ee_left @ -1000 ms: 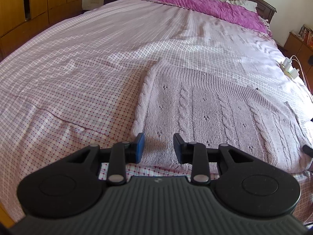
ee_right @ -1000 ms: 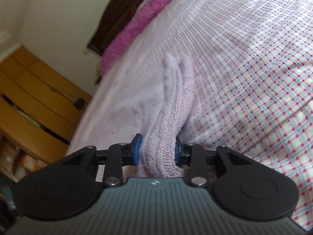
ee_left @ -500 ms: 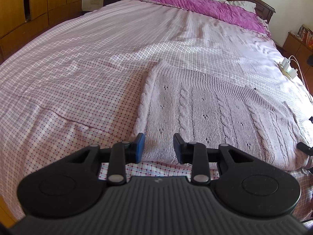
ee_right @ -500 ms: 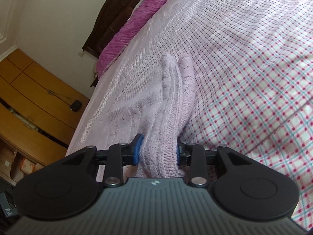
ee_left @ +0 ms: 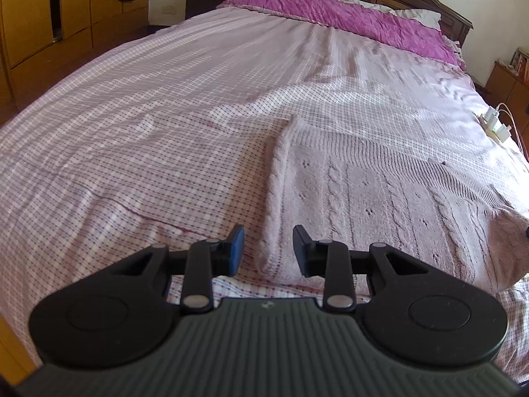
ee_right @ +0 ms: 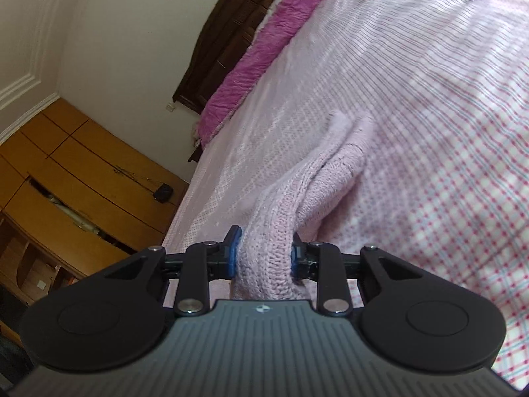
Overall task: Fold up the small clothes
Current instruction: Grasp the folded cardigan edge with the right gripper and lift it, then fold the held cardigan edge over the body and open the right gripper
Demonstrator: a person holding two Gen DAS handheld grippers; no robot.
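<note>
Lying flat on the checked bedsheet (ee_left: pixel 165 152) straight ahead of the left gripper (ee_left: pixel 268 249): pink cable-knit sweater (ee_left: pixel 363 211), its near corner sitting between the parted, untouching jaws. Bunching up between the pads of the right gripper (ee_right: pixel 264 253), jaws just closing tighter: one edge of that sweater (ee_right: pixel 297 195), pinched and lifting off the bed, trailing away ahead.

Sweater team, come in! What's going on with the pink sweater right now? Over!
Right gripper has just closed further, clamped on a bunched edge of the pink knit sweater. Left gripper open over its near corner, not gripping. Sweater otherwise flat on checked bedsheet. Nothing in the way.
</note>
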